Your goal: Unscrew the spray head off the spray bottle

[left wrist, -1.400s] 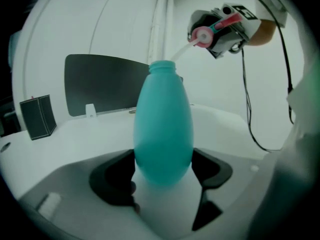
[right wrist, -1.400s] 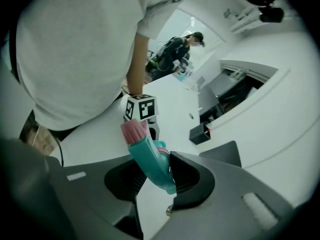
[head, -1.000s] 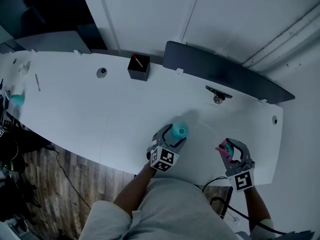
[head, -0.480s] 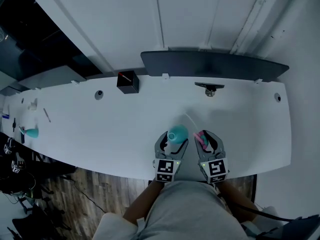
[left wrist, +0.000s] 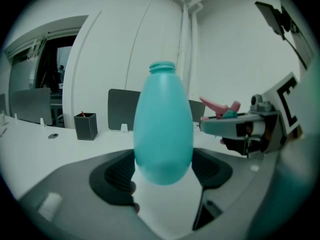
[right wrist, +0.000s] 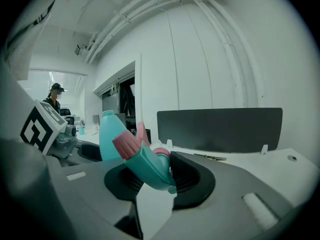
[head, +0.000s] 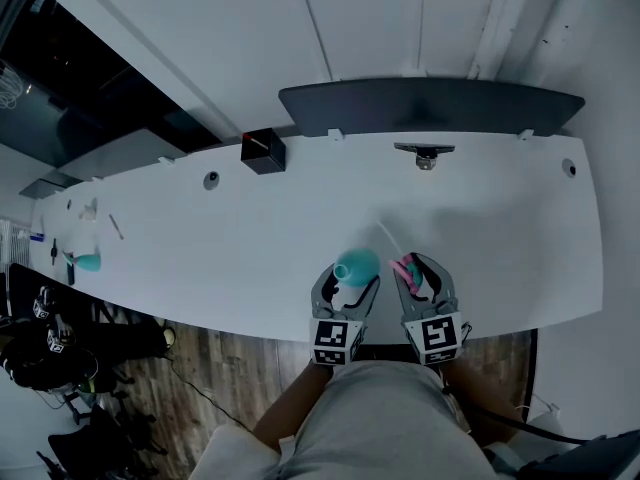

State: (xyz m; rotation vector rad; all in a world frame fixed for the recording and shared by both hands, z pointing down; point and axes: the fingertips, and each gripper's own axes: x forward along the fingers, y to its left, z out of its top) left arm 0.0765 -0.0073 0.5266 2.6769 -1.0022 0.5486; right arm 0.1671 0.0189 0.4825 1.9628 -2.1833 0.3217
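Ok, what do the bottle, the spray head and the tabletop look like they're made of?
Bottle: likely plastic; opaque teal, smooth satin skin with soft highlights and a moulded neck rim.
Spray head: likely hard moulded plastic; teal body with pink parts and crisp moulded edges.
Tabletop: smooth, flat, matte white, possibly laminate; the look alone leaves it open.

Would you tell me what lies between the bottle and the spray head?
Nothing: in the head view only bare table shows between the bottle and the spray head, which are apart.
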